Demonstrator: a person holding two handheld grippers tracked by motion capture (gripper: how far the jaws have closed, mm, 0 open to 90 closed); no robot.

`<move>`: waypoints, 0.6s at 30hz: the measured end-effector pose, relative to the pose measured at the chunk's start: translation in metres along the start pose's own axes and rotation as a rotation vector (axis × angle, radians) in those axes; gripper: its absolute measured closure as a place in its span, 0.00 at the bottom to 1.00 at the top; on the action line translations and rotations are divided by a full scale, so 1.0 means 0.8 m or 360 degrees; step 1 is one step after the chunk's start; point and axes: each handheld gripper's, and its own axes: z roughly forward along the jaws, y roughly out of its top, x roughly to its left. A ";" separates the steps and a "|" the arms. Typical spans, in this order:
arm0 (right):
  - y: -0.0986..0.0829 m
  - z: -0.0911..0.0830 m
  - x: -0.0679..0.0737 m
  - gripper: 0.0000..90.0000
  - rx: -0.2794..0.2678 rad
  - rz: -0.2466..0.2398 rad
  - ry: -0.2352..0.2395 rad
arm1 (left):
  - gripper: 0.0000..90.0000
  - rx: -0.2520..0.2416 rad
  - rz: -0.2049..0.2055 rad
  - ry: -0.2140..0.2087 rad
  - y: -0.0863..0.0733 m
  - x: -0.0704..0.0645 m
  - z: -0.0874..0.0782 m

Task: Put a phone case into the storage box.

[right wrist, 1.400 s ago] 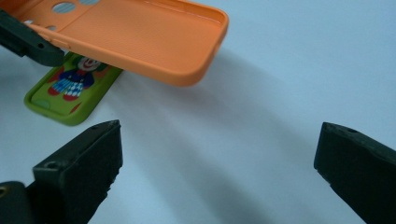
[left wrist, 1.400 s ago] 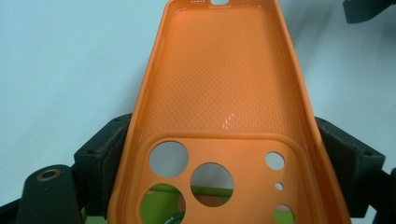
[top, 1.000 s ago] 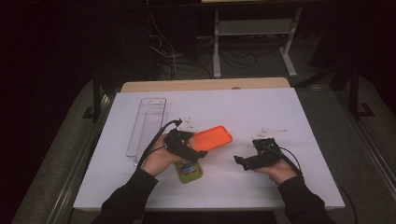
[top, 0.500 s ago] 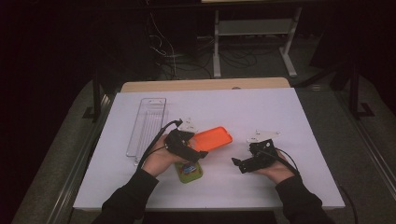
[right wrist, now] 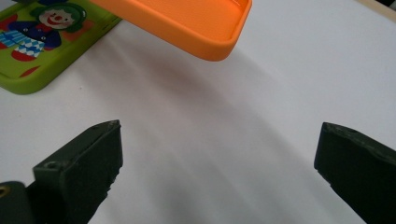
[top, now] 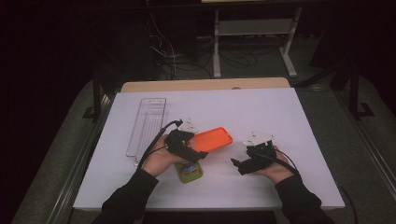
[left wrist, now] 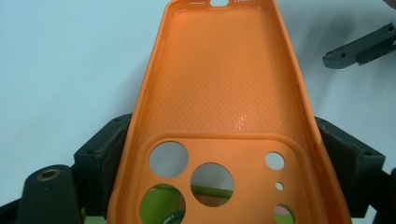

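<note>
- The left gripper (top: 198, 156) is clamped on an orange phone case (top: 213, 139), its two jaws pressing the case's long sides near the camera-cutout end.
- In the left gripper view the orange phone case (left wrist: 219, 93) lies open side up, its dimpled inner face showing and its far end pointing away over the white sheet.
- The case is held clear of the desk (top: 303, 112); in the right gripper view its rounded corner (right wrist: 205, 32) hangs above the sheet with a soft shadow under it.
- A green phone case (top: 188, 171) lies flat on the desk just below the left gripper, and part of it shows through the orange case's camera holes.
- On the green phone case (right wrist: 42, 37) a cartoon clown is printed in red, blue and white; I can read no writing on either case.
- The right gripper (top: 239, 164) rests low over the desk with its jaws spread wide and nothing between them, pointing toward the orange case and near its free end.
- A clear plastic tray (top: 147, 123) lies lengthwise near the sheet's left edge, apart from both hands.
- Bare white sheet stretches behind the cases to the far edge and all along the right side.
- A strip of wooden desk edge shows past the sheet's far side.
</note>
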 end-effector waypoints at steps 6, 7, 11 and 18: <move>0.003 -0.002 0.002 0.00 -0.0006 -0.0054 -0.0037 | 0.17 0.0007 0.0000 0.0000 0.000 0.000 0.000; 0.003 -0.002 0.002 0.00 -0.0014 -0.0065 -0.0040 | 0.17 0.0006 -0.0001 0.0000 0.000 0.000 0.000; 0.004 -0.004 0.004 0.00 -0.0018 -0.0088 -0.0066 | 0.17 0.0009 -0.0004 -0.0002 0.000 0.000 0.001; 0.007 -0.005 0.008 0.00 -0.0018 -0.0212 -0.0150 | 0.17 0.0007 -0.0010 -0.0010 0.000 -0.001 0.003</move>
